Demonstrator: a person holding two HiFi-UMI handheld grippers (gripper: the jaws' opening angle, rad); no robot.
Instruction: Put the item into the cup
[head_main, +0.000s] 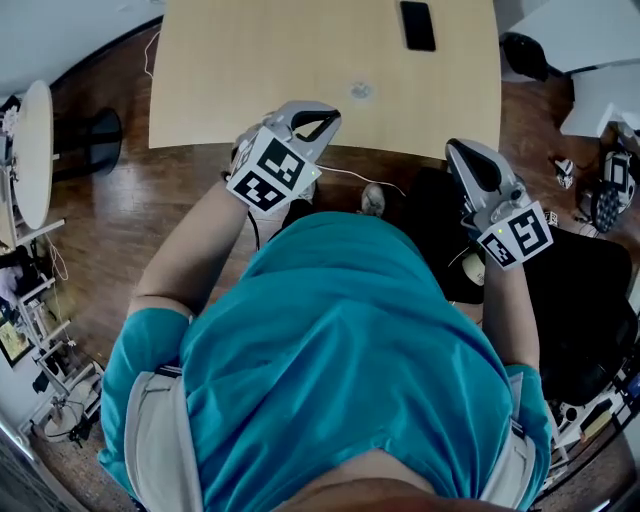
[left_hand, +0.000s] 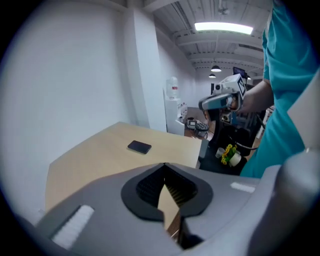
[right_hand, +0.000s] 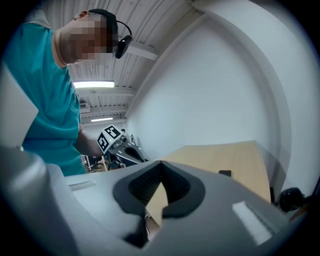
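A small pale round thing (head_main: 361, 91) lies on the light wooden table (head_main: 250, 70); what it is I cannot tell. A white cup with something yellow in it (left_hand: 231, 156) stands low, off the table's near corner. My left gripper (head_main: 322, 120) hovers over the table's front edge, shut and empty. In its own view the left gripper (left_hand: 165, 168) has its pads meeting. My right gripper (head_main: 462, 150) is held just off the front right corner, and in its own view the right gripper (right_hand: 159, 166) is shut with nothing held.
A black phone (head_main: 417, 25) lies at the table's far side, also seen as the phone (left_hand: 139, 146). A dark chair (head_main: 575, 310) stands at the right, and a round white table (head_main: 30, 150) at the left. A cable (head_main: 360, 178) runs along the wooden floor.
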